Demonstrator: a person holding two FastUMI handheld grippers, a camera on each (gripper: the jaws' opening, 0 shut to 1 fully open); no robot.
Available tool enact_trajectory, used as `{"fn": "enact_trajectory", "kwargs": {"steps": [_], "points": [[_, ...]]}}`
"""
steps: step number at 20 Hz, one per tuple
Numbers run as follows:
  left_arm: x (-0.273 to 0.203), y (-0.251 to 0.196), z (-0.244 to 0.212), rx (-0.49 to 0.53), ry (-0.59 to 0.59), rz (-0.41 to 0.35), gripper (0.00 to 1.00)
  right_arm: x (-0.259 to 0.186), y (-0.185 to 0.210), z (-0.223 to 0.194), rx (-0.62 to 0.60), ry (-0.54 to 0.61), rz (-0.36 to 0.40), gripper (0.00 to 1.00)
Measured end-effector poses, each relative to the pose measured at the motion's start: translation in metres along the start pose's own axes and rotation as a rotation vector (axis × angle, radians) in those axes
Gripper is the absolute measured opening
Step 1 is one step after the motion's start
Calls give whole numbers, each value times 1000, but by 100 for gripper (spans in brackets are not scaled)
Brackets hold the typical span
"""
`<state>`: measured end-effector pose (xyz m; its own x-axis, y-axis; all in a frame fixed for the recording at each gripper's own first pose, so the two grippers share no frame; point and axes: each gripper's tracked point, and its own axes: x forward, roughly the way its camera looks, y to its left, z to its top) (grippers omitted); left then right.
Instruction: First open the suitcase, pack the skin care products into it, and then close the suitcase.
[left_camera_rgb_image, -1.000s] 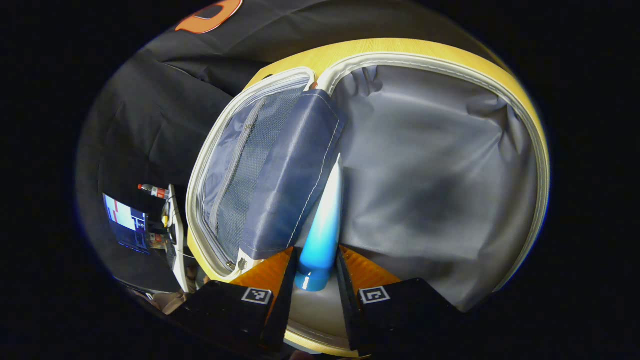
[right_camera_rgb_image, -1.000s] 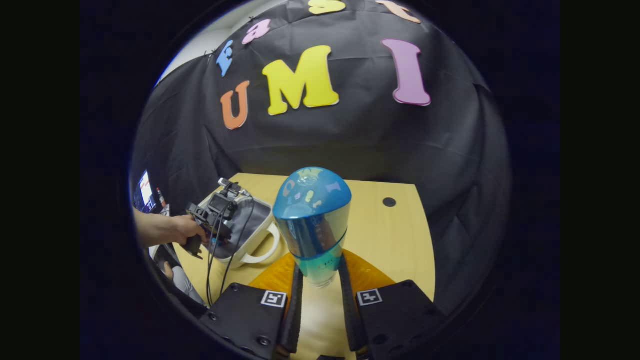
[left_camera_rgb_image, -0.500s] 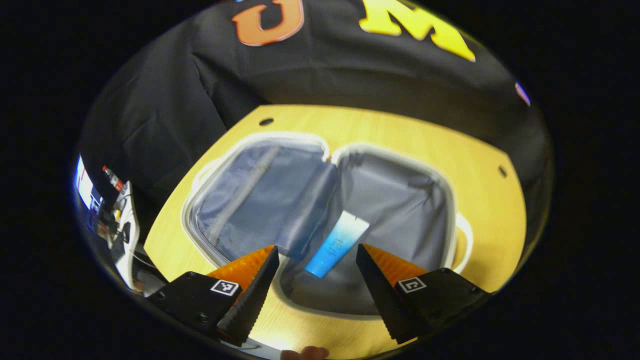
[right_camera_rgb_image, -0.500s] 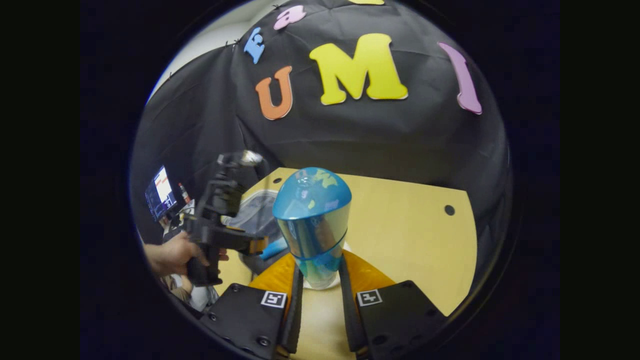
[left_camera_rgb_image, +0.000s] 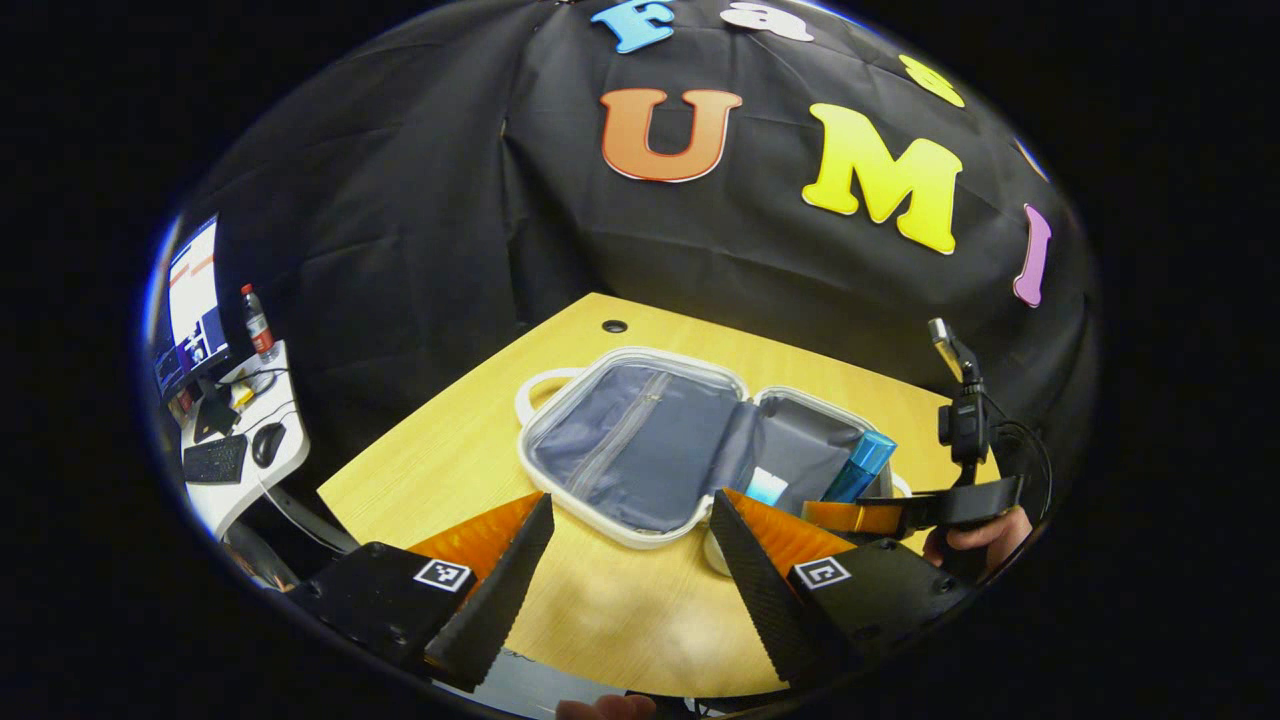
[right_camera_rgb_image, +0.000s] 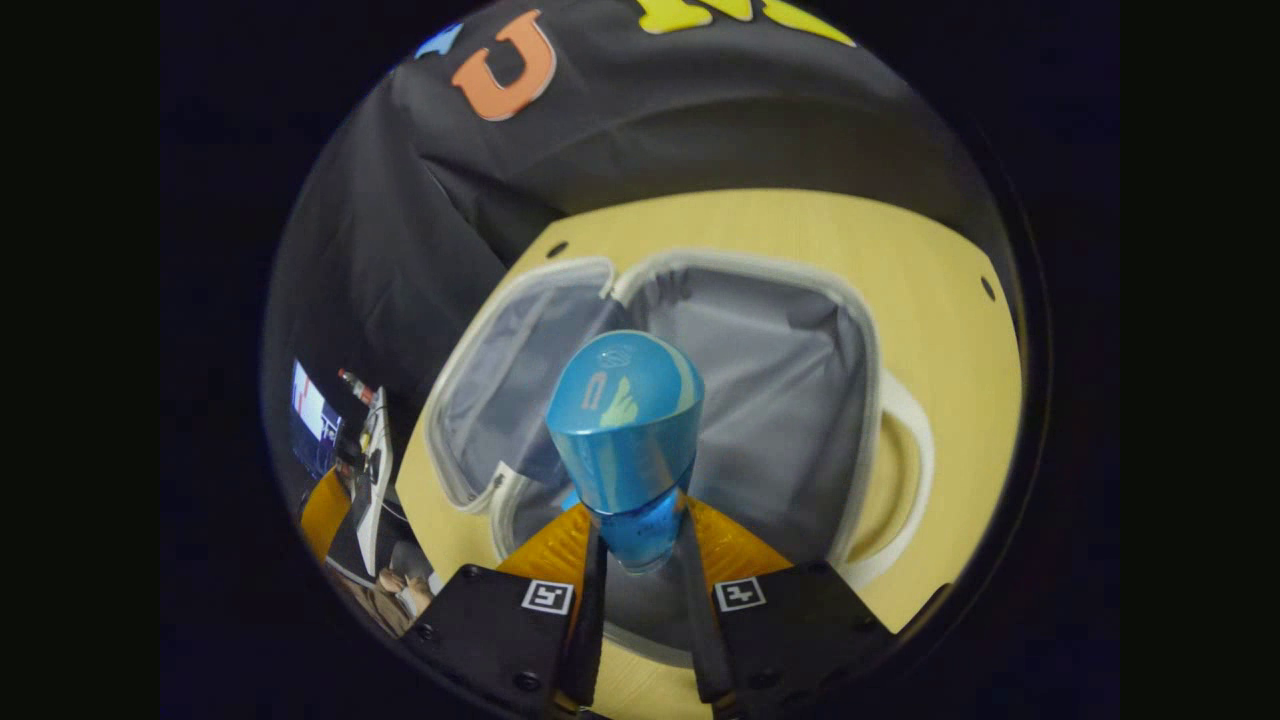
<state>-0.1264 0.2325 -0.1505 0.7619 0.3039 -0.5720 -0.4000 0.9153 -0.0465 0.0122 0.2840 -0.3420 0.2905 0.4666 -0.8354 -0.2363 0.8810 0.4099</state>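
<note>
Currently you are holding the left gripper (left_camera_rgb_image: 632, 560) with jaws spread and nothing between them, over the near table (left_camera_rgb_image: 620, 610) edge. Your right gripper (right_camera_rgb_image: 640, 560) is clamping the blue bottle (right_camera_rgb_image: 625, 430) above the open suitcase (right_camera_rgb_image: 780, 400), whose right half is holding a blue tube (left_camera_rgb_image: 767, 487).

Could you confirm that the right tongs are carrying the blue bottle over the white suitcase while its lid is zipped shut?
Not quite: the white suitcase with grey lining lies wide open on the table, as the right gripper view shows. The right tongs do hold the glossy blue bottle over it.
</note>
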Motion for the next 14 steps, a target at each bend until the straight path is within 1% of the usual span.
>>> {"fn": "enact_trajectory", "kwargs": {"steps": [2,3,4,5,9,14], "points": [[-1,14,-8,-22,7,3,100,10,-1,-16,54,55,-21,35],[-2,19,-12,-37,15,5,100,15,1,-10,80,40,-14,35],[0,23,-14,-51,22,5,100,15,3,-11,80,46,-23,32],[3,27,-16,-67,29,3,100,19,3,-10,70,54,-33,35],[13,38,-12,-126,34,5,100,34,0,-4,99,74,-88,35],[17,51,-10,-129,27,-2,100,43,2,-7,73,90,-129,35]]}}
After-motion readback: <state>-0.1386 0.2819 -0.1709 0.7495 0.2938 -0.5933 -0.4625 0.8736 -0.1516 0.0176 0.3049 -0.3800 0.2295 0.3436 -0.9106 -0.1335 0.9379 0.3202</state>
